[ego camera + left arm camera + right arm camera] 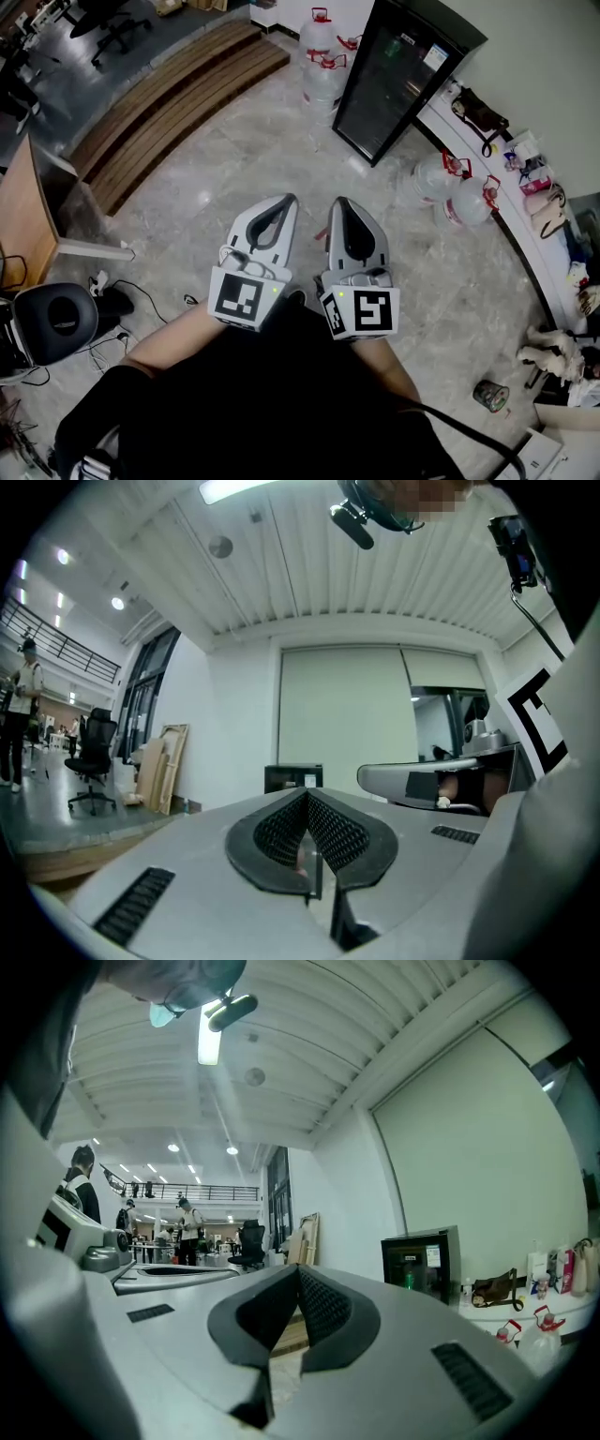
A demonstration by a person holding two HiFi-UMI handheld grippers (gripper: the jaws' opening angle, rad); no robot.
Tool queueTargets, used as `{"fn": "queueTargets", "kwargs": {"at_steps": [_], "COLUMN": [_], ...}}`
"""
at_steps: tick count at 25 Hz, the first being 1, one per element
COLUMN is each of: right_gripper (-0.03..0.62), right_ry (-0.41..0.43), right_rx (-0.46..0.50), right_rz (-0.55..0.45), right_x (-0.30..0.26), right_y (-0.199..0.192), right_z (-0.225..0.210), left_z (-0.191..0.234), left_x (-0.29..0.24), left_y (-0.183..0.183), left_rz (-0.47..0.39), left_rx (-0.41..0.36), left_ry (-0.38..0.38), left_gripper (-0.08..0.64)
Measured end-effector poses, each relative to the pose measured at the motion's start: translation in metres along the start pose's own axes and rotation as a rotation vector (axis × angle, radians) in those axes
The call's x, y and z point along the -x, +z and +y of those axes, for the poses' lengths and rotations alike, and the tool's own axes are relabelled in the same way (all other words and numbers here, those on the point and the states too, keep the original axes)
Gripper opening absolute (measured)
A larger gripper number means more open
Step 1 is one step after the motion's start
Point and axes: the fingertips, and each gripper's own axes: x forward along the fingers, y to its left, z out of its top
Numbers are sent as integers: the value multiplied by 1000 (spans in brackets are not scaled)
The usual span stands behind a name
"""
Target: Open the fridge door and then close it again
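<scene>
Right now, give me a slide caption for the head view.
Left gripper and right gripper, both shut and empty, held side by side over the floor, closed black fridge ahead.

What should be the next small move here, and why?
Probably step toward the fridge: it looks closed and stands across the floor, well beyond both grippers. The left gripper and right gripper are shut, empty and touching nothing.
</scene>
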Motion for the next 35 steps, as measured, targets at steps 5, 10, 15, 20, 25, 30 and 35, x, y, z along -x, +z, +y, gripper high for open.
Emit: {"fn": "queueTargets", "kwargs": {"at_steps": [5, 10, 15, 20, 25, 30, 35], "right_gripper": [15, 15, 15, 15, 15, 15, 15], "right_ry": [3, 0, -22, -46, -79, -135, -161], "right_rx": [-24, -13, 10, 10, 50, 32, 13], "right_rz": [13, 29, 33, 37, 3, -3, 10], "right_x": [-12, -53, -123, -220, -309, -371, -417], "right_y": [-8, -20, -29, -31, -13, -12, -23], "right_z": [-13, -23, -43, -67, -85, -117, -164], "left_z": [13, 48, 99, 160, 221, 262, 277], "left_x": [-7, -36, -97, -181, -253, -310, -369], "left_y": [-12, -23, -38, -36, -20, -21, -32], "left_rz": [33, 45, 64, 55, 29, 38, 67], "left_rx": [7, 8, 51, 47, 28, 41, 54], "left_ry": [42, 65, 62, 8, -45, -68, -82], "left_gripper": [6, 6, 6, 6, 6, 6, 6]}}
